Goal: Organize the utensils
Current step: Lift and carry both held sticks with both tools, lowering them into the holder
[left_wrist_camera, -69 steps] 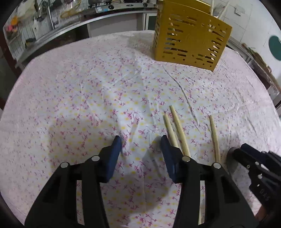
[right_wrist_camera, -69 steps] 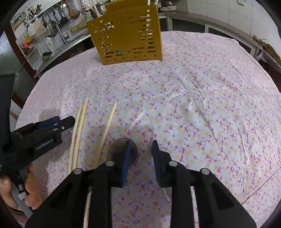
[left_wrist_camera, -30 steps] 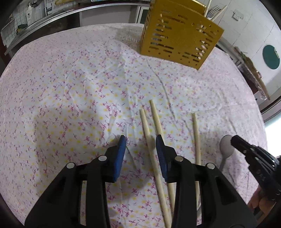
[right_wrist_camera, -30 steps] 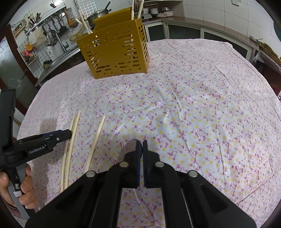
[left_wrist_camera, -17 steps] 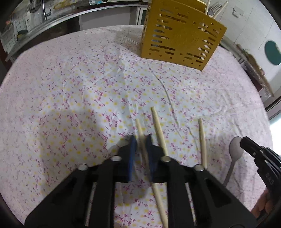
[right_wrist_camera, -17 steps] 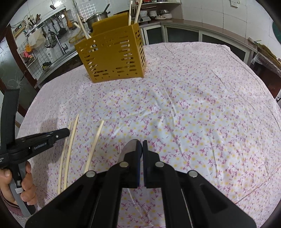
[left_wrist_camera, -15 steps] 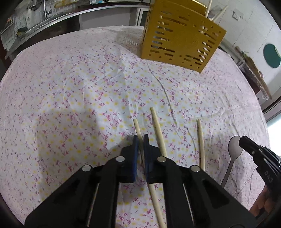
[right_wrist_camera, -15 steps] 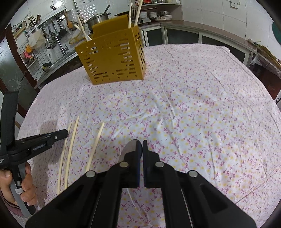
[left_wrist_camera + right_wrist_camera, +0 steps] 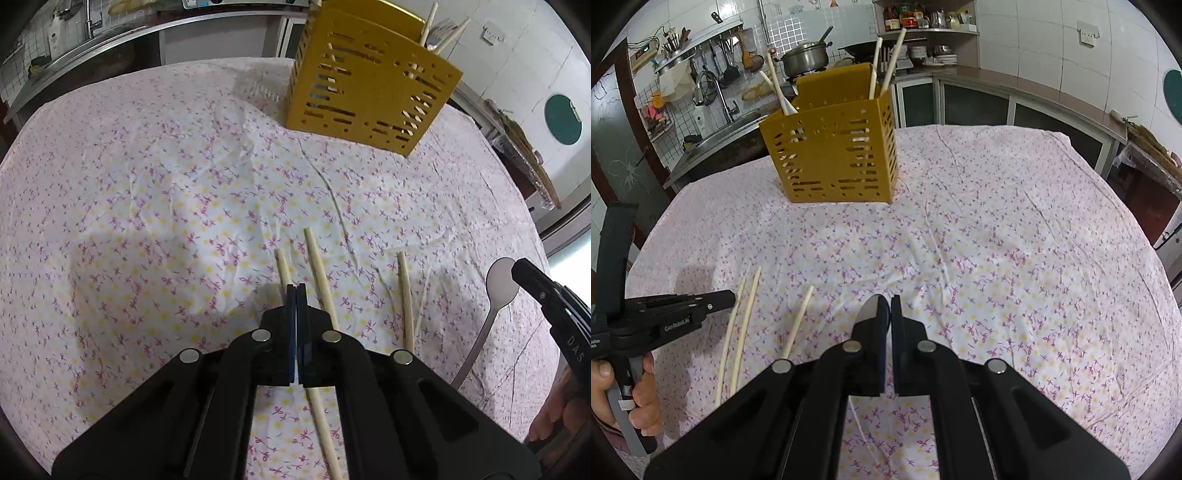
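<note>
Pickup is the step in hand: the left gripper (image 9: 296, 286) is clamped on a chopstick (image 9: 282, 266), and the right gripper (image 9: 885, 301) pinches a spoon (image 9: 868, 310). Ahead of both, well apart, stands the yellow caddy (image 9: 831, 162), so I judge each piece next needs lifting and dropping in.

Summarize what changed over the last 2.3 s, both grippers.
Left gripper went from open to shut on the leftmost chopstick. Right gripper closed on the spoon and lifted it off the cloth. The other two chopsticks and the yellow caddy stayed put.
</note>
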Demonstrator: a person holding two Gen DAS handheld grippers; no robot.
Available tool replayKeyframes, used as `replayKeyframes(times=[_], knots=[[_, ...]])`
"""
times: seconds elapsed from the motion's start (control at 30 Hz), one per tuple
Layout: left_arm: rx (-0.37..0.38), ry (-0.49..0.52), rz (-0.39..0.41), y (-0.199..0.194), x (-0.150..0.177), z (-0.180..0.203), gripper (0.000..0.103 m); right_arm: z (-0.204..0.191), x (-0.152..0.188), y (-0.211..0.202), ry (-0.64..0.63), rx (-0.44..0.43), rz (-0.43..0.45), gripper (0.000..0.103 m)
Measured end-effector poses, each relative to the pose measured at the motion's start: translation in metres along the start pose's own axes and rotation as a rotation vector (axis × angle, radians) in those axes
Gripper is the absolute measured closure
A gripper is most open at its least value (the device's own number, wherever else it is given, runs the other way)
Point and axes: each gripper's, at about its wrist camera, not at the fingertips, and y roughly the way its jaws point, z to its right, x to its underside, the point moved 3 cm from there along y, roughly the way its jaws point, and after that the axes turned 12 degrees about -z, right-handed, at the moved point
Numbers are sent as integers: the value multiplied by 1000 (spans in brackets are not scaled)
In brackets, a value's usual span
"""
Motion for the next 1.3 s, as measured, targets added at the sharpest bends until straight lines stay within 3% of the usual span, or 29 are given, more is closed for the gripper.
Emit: replayKeyframes(times=[0.1,0.17,0.27,0.47,0.73,0.97,1.17,1.3], knots=[[-40,10,-22,6,1,2,103,4,3,5,4,2,-13,101],[-52,17,-36,10,1,3,93,7,3,8,12,-2,-17,101],[-65,22,-52,14,-1,5,90,9,2,10,17,-8,-20,101],[-102,41,-71,18,-7,9,95,12,0,11,22,-17,-14,101],[-66,24,-63,12,-11,-6,98,15,-1,11,27,-21,-6,101],[1,36,115,-39,-11,-4,98,10,-18,-10,-6,14,54,101],[26,50,375,-108,-20,2,98,0,-45,-39,-51,63,128,101],[24,64,483,-134,-32,11,98,-6,-63,-57,-70,89,183,101]])
